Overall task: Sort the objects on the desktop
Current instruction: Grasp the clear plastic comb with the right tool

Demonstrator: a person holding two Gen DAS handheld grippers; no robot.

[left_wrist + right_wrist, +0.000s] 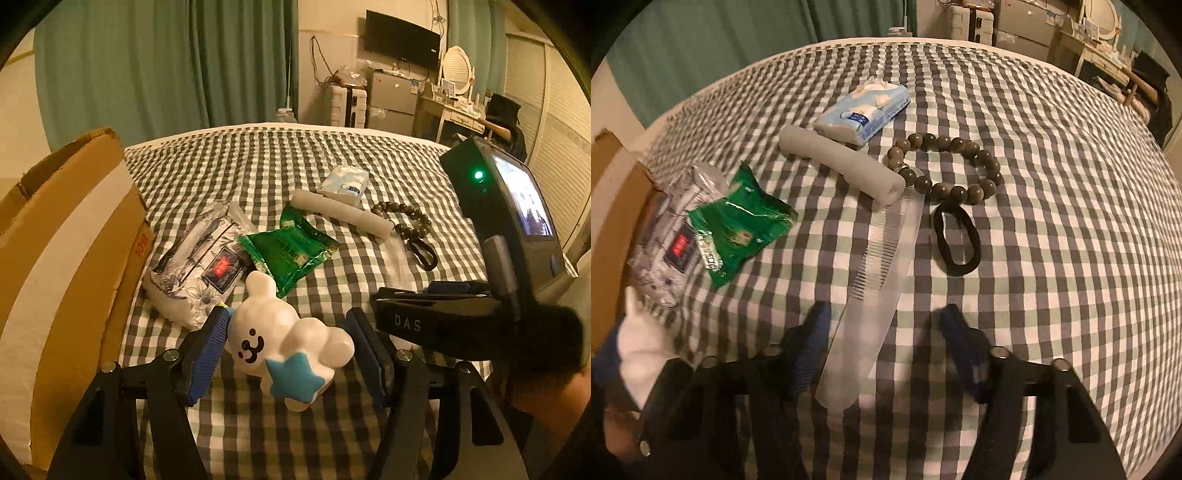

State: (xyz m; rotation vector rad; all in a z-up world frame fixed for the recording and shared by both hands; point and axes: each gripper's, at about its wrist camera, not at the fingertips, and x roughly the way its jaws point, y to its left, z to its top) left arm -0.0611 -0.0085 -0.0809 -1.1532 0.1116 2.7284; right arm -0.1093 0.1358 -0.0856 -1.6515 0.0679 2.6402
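left tongs (286, 354) clamped on the bear toy (284, 339), lifted just off the bed (332, 155), beside the box (74, 229). right tongs (882, 354) apart, astride the comb (875, 295), pads not on it yet. box inside hidden, can't tell what's in it. sorting looks barely begun: wipes (661, 229), green pack (738, 225), tube (842, 166), tissues (864, 107), beads (945, 166), hair tie (956, 240) all left on the bed.

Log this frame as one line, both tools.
left tool: shut on bear | right tool: open, over comb | box: left of bear
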